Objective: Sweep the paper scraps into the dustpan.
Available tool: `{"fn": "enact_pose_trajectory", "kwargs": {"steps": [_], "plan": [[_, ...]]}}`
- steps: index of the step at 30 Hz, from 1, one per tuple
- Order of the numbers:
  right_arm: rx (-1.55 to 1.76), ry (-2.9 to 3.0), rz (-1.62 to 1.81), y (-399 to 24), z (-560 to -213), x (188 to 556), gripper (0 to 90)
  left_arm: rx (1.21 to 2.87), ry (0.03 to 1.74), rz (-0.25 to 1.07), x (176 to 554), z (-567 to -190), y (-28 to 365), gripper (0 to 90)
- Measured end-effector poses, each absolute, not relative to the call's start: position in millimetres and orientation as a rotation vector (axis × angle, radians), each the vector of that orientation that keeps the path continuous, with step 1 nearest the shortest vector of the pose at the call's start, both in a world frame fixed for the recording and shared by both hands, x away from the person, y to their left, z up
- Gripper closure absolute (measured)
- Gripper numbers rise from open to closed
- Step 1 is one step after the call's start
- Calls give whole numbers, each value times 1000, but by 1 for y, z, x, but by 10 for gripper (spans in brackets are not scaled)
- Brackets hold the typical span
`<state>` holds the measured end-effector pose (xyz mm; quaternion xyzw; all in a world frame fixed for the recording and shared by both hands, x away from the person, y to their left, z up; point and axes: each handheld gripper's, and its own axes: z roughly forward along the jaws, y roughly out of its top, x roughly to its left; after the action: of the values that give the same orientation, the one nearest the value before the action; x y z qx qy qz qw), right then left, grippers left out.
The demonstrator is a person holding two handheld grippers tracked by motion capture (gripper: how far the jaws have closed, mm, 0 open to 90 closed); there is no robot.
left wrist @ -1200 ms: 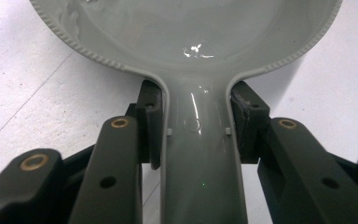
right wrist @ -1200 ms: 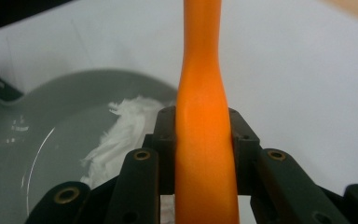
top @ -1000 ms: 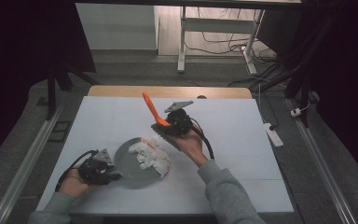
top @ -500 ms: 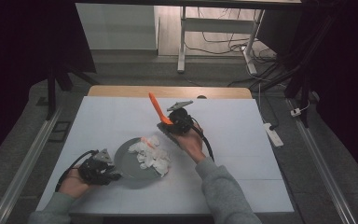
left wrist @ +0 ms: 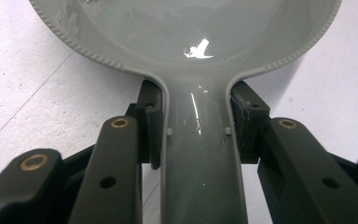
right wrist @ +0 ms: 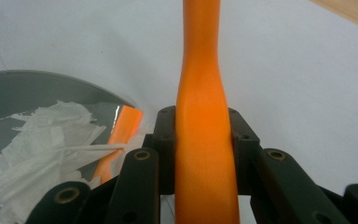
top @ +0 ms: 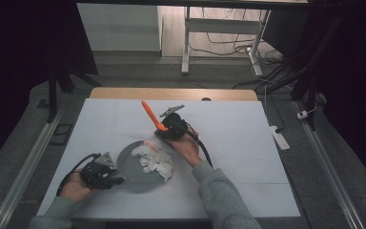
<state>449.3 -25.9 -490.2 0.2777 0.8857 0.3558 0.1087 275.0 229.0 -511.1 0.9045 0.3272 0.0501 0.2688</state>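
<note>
Steadying the grey pan (top: 140,167) by its handle (left wrist: 200,163), the left tool (top: 106,172) has its jaws pressed against both sides of that handle, close to where it widens into the bowl; the pan sits flat on the white bench (top: 248,143), toward the person's left. Torn white paper scraps (top: 153,160) lie heaped in the pan's right half. The right tool (top: 164,131) is pinching the shaft of an orange spatula (right wrist: 204,140), whose handle points up and away toward the far edge of the bench, while its blade end (right wrist: 121,135) dips down at the pan's far rim just beside the scraps. I judge the step in hand to be working the scraps with the spatula, stirring or scraping them, while the other hand keeps the pan from sliding. The next move likely calls for sweeping the blade low through the heap, holding a firm pinch on the shaft, and keeping the pan handle clamped so the light paper does not spill over the rim.
</note>
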Motion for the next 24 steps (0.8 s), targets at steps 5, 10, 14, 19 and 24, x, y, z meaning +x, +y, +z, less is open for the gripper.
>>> {"fn": "enact_pose_trajectory", "kwargs": {"steps": [5,10,14,19,24], "plan": [[793,2631,1030,-21,-491,444,703,2439,882,137,275,-511,229,619],[763,2668,1033,-14,-491,435,703,2439,882,136,275,-511,229,619],[718,2696,1053,-10,-491,421,703,2438,882,136,275,-511,229,619],[706,2724,1126,-6,-488,410,704,2439,883,138,275,-511,228,619],[632,2737,1191,3,-477,395,703,2439,883,141,275,-511,228,619]]}}
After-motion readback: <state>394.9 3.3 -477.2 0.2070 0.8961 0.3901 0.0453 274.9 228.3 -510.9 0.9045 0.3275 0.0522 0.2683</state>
